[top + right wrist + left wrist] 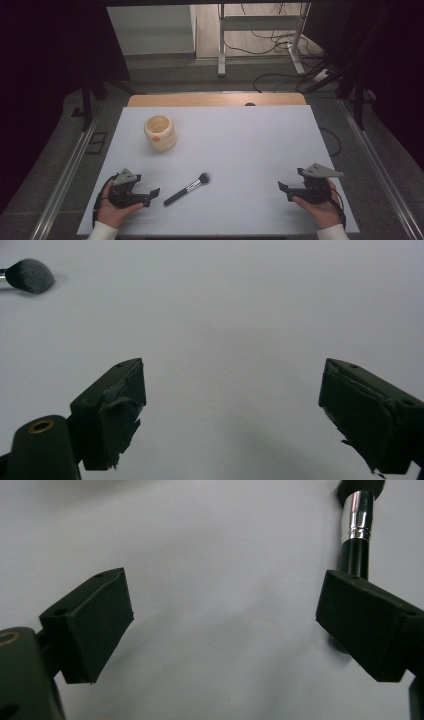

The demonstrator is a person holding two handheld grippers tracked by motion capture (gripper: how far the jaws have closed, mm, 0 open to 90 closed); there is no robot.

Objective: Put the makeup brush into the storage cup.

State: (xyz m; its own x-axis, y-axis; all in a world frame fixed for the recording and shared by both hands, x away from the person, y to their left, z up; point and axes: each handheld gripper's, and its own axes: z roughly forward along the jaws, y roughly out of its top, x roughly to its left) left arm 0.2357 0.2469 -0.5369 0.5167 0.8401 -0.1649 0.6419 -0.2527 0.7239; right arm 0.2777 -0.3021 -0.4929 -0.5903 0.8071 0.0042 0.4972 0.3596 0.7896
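Makeup brush (187, 189): one, lying flat on the white table (240, 150) near its front edge, black handle toward the left gripper (152, 196), dark bristle head pointing up and to the right. One cream ribbed pot (160, 132) stands upright well behind it, toward the table's left side. Two hands hold two grippers, one each, low at the front corners, jaws aimed inward at each other. The left hand (115, 210) keeps its gripper just beside the handle's end; its jaws are spread wide with nothing between them, the handle (354, 555) passing behind one jaw. The right gripper (285, 191) sits well apart from the brush, jaws likewise spread over bare table, the bristle head (31, 275) far off.
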